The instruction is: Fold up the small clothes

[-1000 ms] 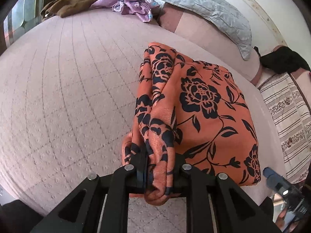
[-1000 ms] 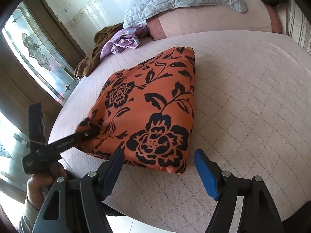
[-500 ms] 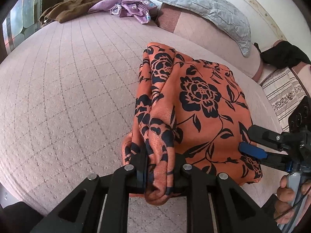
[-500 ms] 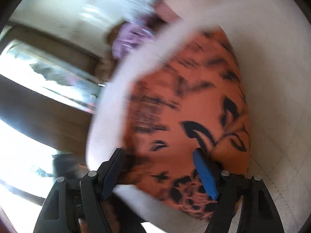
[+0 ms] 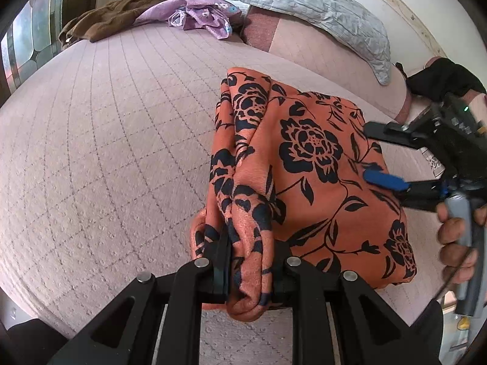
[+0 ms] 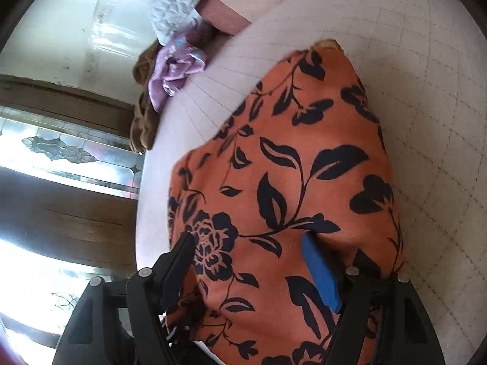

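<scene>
An orange cloth with a black flower print (image 5: 313,164) lies folded on the pink quilted bed (image 5: 106,140). My left gripper (image 5: 249,261) is shut on a bunched corner of the cloth at its near edge. My right gripper (image 5: 374,152) shows at the right of the left wrist view, open, its blue pad just above the cloth's right side. In the right wrist view the right gripper (image 6: 249,261) is open, tilted, with its jaws over the orange cloth (image 6: 289,167); the fabric spreads between them.
A brown garment (image 5: 121,15) and a purple garment (image 5: 201,15) lie at the bed's far end. A grey quilted pillow (image 5: 319,9) rests on a pink bolster. A black item (image 5: 441,79) sits at the right. A stained-glass window (image 6: 54,149) is at the left.
My right gripper has swung in from the cloth's near edge and tilted over its right side, still open. My left gripper has stayed shut on the corner.
</scene>
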`<state>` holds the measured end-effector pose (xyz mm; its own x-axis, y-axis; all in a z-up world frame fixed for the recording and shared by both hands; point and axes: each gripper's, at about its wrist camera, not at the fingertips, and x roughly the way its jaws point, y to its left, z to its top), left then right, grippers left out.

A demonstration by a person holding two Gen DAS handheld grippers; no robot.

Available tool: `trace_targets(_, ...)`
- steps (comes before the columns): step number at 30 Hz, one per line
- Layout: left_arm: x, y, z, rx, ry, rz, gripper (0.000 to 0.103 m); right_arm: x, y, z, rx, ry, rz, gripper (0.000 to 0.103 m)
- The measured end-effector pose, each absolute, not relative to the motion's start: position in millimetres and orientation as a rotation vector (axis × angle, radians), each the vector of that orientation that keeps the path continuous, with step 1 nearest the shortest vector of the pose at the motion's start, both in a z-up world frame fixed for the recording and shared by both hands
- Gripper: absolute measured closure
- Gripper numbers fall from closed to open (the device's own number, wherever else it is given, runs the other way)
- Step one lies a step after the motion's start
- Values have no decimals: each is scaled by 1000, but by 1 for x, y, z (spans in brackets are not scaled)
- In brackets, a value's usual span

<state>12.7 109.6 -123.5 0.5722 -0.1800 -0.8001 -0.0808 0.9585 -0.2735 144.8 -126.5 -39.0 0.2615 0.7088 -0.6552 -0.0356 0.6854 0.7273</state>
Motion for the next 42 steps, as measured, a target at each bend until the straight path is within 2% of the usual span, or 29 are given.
trace_targets(5, 13, 108, -123, -280, 961, -53, 84, 146, -120, -13, 618, 1158, 593, 27)
trace_targets(9, 13, 108, -123, -281, 961, -54, 83, 161, -122, -44, 619, 1210, 527, 27)
trace_targets(15, 12, 106, -123, -262, 955, -44, 83, 144, -110, -19, 555, 1165, 582, 27)
trace_targets(19, 11, 106, -123, -257, 953, -42, 83, 141, -109, -40, 533, 1180, 565, 28)
trace_targets(25, 10, 105, -123, -250, 951, -34, 83, 123, -111, -17, 465, 1165, 574, 27)
trace_targets(28, 10, 104, -122, -249, 950, -36, 83, 119, -108, -32, 424, 1170, 581, 29)
trace_targets(30, 8, 108, -117, -274, 946, -38, 80, 118, -117, -34, 487, 1163, 576, 29)
trace_targets(33, -1, 117, -100, -321, 895, -17, 67, 110, -120, -20, 495, 1153, 570, 28)
trace_targets(35, -2, 114, -103, -256, 917, 12, 66, 98, -120, -21, 450, 1141, 596, 28)
trace_targets(37, 4, 114, -126, -253, 1024, 1, 62, 88, -125, -32, 459, 1137, 603, 29)
trace_targets(38, 0, 117, -129, -254, 1003, 7, 59, 84, -128, -29, 474, 1125, 601, 28)
trace_targets(42, -6, 123, -107, -283, 956, 21, 60, 56, -133, -21, 500, 1131, 641, 27)
